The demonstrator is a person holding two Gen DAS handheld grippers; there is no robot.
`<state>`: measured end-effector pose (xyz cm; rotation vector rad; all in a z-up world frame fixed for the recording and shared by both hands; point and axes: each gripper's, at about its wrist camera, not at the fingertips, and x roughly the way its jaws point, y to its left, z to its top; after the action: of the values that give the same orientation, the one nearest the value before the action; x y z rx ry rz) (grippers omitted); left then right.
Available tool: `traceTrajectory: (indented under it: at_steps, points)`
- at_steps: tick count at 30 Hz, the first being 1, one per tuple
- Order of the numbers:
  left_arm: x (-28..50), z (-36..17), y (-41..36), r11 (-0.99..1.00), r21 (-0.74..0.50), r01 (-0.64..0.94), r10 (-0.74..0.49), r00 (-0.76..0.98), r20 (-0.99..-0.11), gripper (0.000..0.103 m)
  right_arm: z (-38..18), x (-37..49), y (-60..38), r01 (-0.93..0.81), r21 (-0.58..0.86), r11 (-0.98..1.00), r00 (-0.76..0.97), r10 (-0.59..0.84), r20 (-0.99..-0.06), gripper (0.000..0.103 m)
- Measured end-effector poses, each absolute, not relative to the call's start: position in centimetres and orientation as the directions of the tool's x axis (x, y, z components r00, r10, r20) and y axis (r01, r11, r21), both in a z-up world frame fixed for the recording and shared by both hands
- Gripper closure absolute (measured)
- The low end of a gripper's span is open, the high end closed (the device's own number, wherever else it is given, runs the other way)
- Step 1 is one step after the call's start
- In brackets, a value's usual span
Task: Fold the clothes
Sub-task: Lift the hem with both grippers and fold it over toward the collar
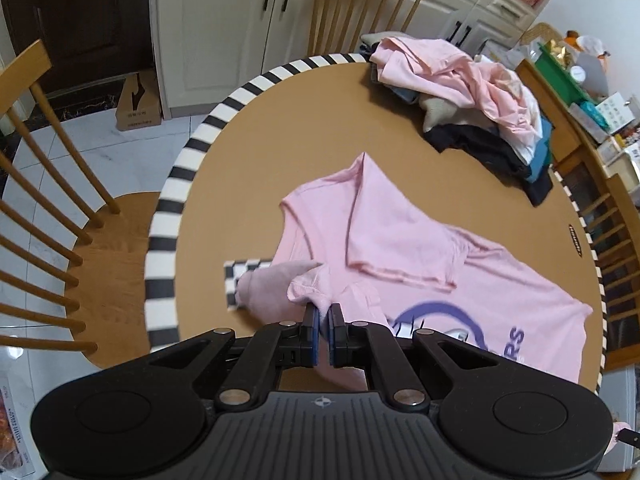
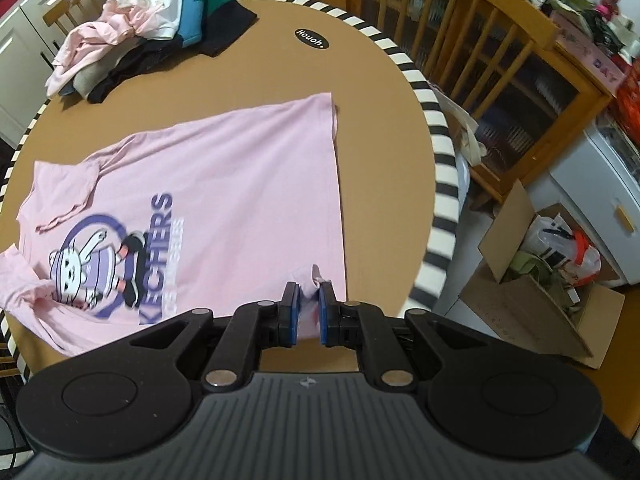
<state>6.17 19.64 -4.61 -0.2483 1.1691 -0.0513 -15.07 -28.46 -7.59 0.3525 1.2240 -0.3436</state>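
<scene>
Through the left wrist camera I am seeing my left gripper (image 1: 324, 312) pointing steeply down, its jaws clamped on a bunched bit of the pink T-shirt (image 1: 420, 248) near the collar or shoulder; I cannot tell exactly which. The shirt is lying print-up on the round brown table (image 1: 280, 140), one sleeve (image 1: 384, 224) folded over the chest, and the near edge is lifting off the surface. A heap of unfolded clothes (image 1: 472, 100) is sitting at the far side, well apart from the shirt. Through the right wrist camera I am seeing my right gripper (image 2: 307, 300) pinching the near hem corner of the same shirt, jaws closed on a small tuft of fabric. The body is lying flat across the table with the cartoon print (image 2: 108, 256) facing up, its far hem corner close to the striped rim (image 2: 436, 128). I am judging this as the start of carrying the near edge over for a fold. Both bites look shallow, so I am worrying that one tuft could be slipping free mid-lift and the edge sagging unevenly. If my two hands are travelling out of step, the fold line could be skewing, and dragging could be pulling the far corner over the rim.
</scene>
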Motion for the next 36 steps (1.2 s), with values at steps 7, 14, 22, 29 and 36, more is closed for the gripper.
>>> traceTrajectory:
  at_steps: [7, 14, 22, 29, 36]
  points:
    - [13.9, -5.9, 17.7, 0.95, -0.197, -0.244, -0.128, 0.271, -0.954, 0.098, -9.2, -7.7, -32.0, 0.412, 0.079, 0.908, 0.276, -0.042, -0.96, 0.093]
    - [20.9, -7.1, 16.1, 0.916, -0.18, -0.358, -0.105, 0.218, -0.97, 0.098, -10.7, -0.6, -35.0, 0.396, 0.087, 0.914, 0.267, -0.024, -0.963, 0.093]
    - [26.9, -10.7, 14.5, 0.873, -0.148, -0.465, -0.082, 0.158, -0.984, 0.098, -14.2, 5.3, -37.5, 0.415, 0.091, 0.905, 0.237, -0.011, -0.971, 0.093]
    - [28.6, -12.9, 13.4, 0.862, -0.124, -0.492, -0.053, 0.155, -0.986, 0.096, -16.8, 7.8, -38.2, 0.422, 0.07, 0.904, 0.196, -0.015, -0.98, 0.093]
    - [27.7, -14.5, 14.9, 0.78, -0.294, -0.552, -0.173, 0.261, -0.95, 0.074, -18.5, 8.1, -39.1, 0.501, 0.045, 0.864, 0.173, -0.049, -0.984, 0.064]
